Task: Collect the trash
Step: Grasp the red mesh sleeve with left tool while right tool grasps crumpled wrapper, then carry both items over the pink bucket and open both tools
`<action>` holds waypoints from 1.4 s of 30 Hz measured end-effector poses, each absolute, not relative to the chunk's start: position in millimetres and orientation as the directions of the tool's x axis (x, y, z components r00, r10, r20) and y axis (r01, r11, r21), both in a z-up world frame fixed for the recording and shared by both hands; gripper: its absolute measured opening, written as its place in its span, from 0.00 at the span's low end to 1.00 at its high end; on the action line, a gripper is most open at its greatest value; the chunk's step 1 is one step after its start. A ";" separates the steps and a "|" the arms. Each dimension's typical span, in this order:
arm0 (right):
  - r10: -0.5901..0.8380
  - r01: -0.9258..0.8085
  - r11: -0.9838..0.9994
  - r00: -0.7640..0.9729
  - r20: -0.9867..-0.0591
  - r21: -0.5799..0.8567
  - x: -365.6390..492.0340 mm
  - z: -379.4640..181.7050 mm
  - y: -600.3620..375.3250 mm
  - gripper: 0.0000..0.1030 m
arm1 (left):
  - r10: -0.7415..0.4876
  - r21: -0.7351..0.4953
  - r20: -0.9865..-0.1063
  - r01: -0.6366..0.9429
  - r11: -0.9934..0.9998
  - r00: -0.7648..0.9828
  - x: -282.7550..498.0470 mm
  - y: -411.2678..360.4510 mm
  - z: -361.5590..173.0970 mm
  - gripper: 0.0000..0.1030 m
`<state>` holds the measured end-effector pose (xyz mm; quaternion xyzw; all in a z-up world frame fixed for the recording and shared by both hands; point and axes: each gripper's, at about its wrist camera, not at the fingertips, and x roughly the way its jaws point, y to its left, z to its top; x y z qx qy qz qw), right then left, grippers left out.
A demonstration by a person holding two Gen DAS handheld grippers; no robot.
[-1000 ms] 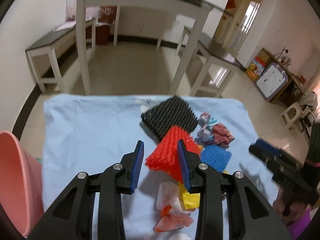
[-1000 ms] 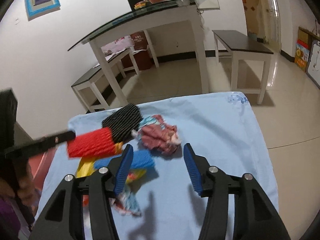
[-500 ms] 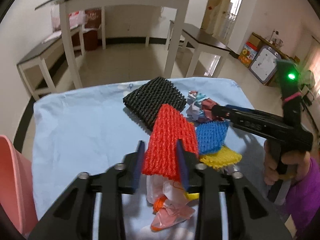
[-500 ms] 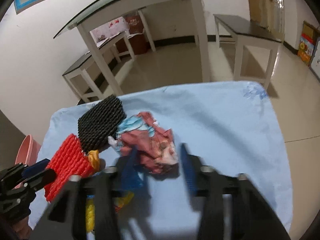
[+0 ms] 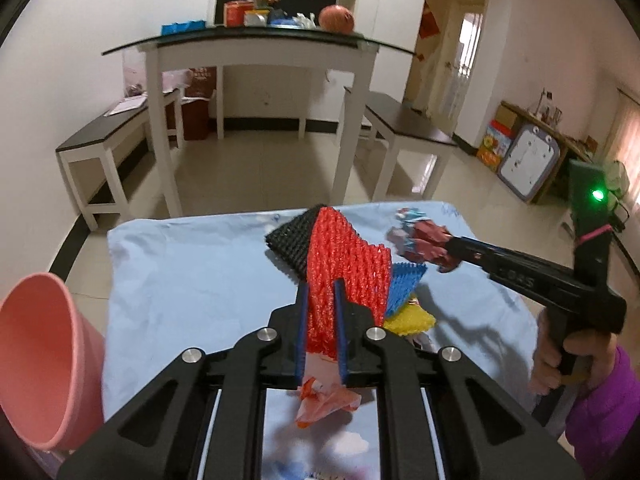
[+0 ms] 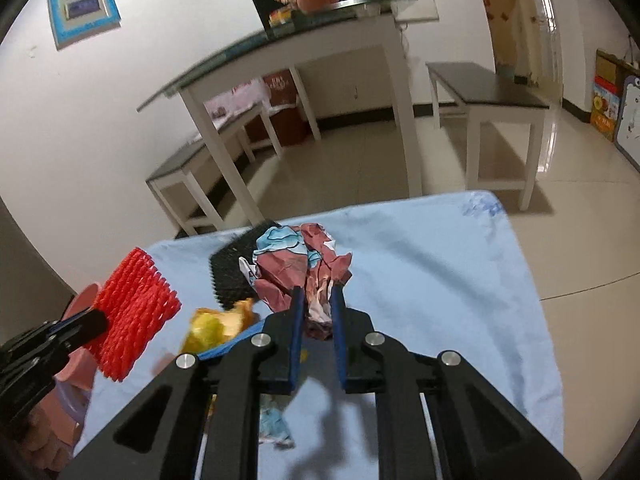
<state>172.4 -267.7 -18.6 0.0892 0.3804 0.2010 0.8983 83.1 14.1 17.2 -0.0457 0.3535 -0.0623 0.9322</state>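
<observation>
Collection barely begun: left tongs [image 5: 321,300] closing on the red net [image 5: 344,268], right tongs [image 6: 316,304] closing on the paper wad [image 6: 300,268], both raised over the table [image 5: 192,276]; black, blue and yellow nets, wrappers remain, bucket [image 5: 40,360] alongside.

Little can be read. Pale digits are seen on the side of the right tool [image 5: 516,276], too blurred to be made out. A row of digits, perhaps "11108", is shown on the blue-framed wall panel [image 6: 82,2]. Print on the cartons stays illegible.
</observation>
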 end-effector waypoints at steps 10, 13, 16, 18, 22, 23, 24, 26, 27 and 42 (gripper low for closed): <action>0.475 -0.373 0.880 0.666 -0.575 0.295 121.1 25.7 -250.8 0.12 | -0.029 -0.115 -0.627 -0.056 0.992 0.779 42.8 43.1 31.5 0.11; 0.504 -0.405 0.863 0.645 -0.573 0.303 111.2 29.9 -237.4 0.12 | -0.006 -0.125 -0.612 -0.089 0.988 0.790 30.4 53.6 35.8 0.11; 0.522 -0.439 0.849 0.622 -0.584 0.293 99.3 30.7 -219.4 0.12 | 0.032 -0.106 -0.599 -0.118 0.987 0.800 15.8 61.7 39.3 0.11; 0.533 -0.461 0.840 0.608 -0.588 0.285 94.7 31.9 -208.8 0.12 | 0.054 -0.097 -0.597 -0.139 0.986 0.800 9.4 67.5 40.5 0.11; 0.542 -0.494 0.829 0.596 -0.592 0.262 84.8 33.7 -185.9 0.12 | 0.094 -0.091 -0.598 -0.184 0.979 0.796 -0.5 79.1 40.2 0.11; 0.549 -0.505 0.823 0.589 -0.593 0.261 82.1 34.8 -178.2 0.12 | 0.108 -0.090 -0.596 -0.200 0.976 0.795 -4.2 84.4 41.1 0.11; 0.553 -0.512 0.819 0.585 -0.593 0.259 80.9 35.5 -172.1 0.12 | 0.119 -0.092 -0.594 -0.215 0.972 0.796 -7.9 90.2 41.9 0.11; 0.568 -0.528 0.807 0.573 -0.590 0.264 78.4 38.0 -159.4 0.12 | 0.149 -0.089 -0.588 -0.246 0.965 0.795 -15.3 100.3 42.6 0.11; 0.579 -0.537 0.799 0.565 -0.588 0.271 77.2 39.6 -151.9 0.12 | 0.163 -0.084 -0.585 -0.259 0.962 0.795 -18.7 104.2 42.9 0.11; 0.648 -0.679 0.695 0.449 -0.615 0.237 59.1 46.0 -38.1 0.13 | 0.293 -0.124 -0.612 -0.455 0.882 0.734 -54.6 197.3 30.4 0.11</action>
